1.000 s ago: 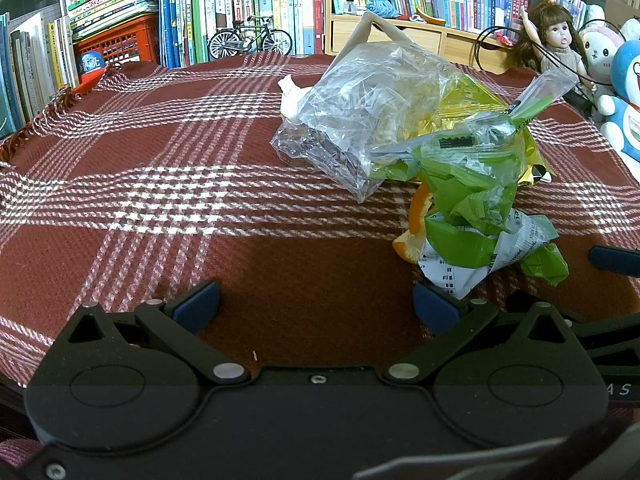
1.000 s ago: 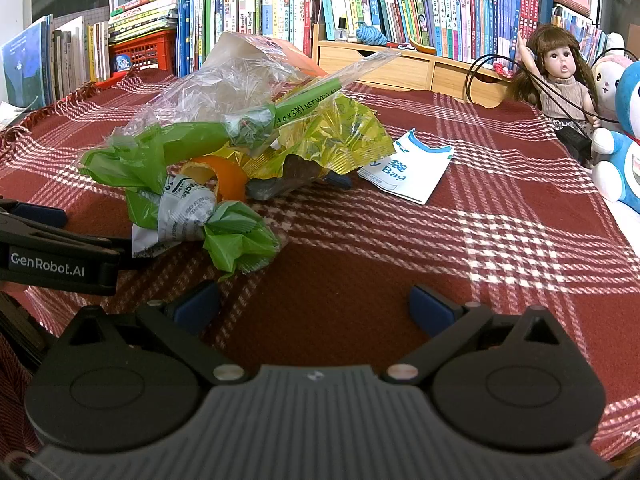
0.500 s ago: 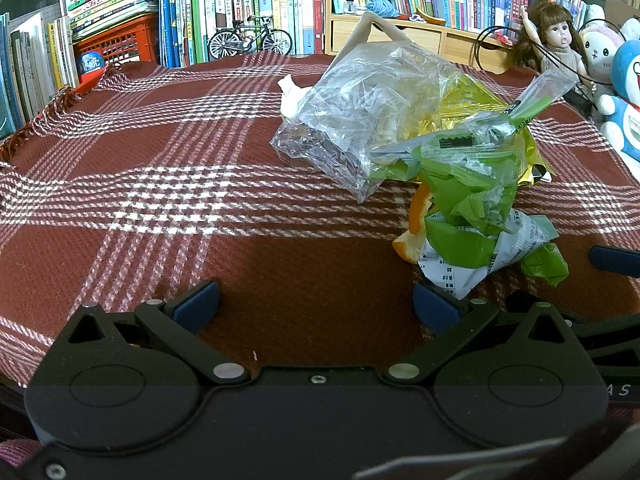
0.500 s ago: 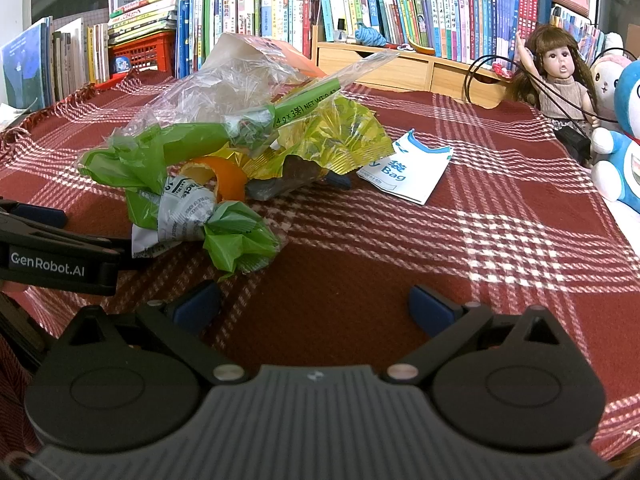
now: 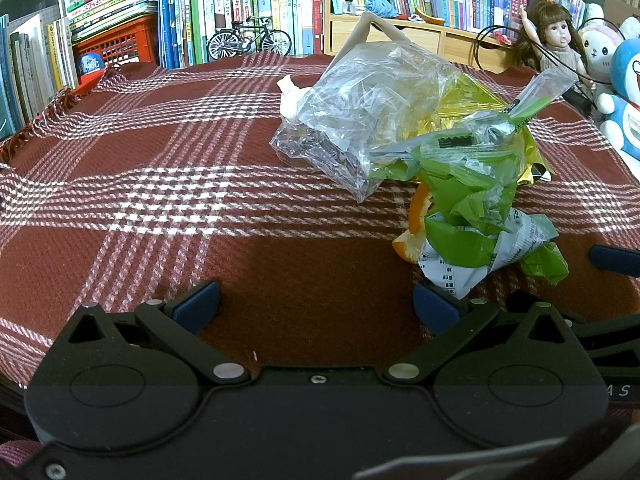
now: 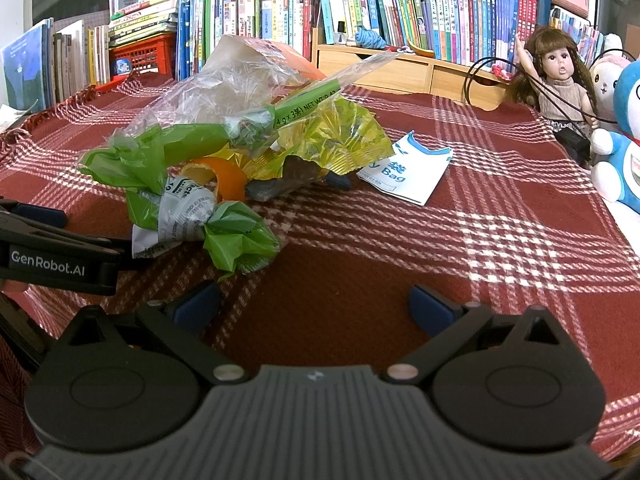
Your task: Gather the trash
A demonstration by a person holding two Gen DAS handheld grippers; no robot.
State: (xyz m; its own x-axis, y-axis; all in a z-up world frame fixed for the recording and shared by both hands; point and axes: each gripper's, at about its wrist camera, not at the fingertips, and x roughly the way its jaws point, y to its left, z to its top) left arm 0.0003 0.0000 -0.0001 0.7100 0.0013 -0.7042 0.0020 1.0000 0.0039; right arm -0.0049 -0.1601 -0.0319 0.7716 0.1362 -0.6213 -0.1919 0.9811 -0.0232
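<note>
A heap of trash lies on the red plaid tablecloth: a clear plastic bag, a green and white wrapper, orange peel and a yellow foil wrapper. The same green wrapper, orange peel and clear bag show in the right wrist view. A white and blue bag packet lies flat to the right of the heap. My left gripper is open, just left of the green wrapper. My right gripper is open, empty, right of the heap.
Shelves of books and a red crate line the far edge. A toy bicycle stands there too. A doll and plush toys sit at the right edge. The left gripper's body reaches in from the left.
</note>
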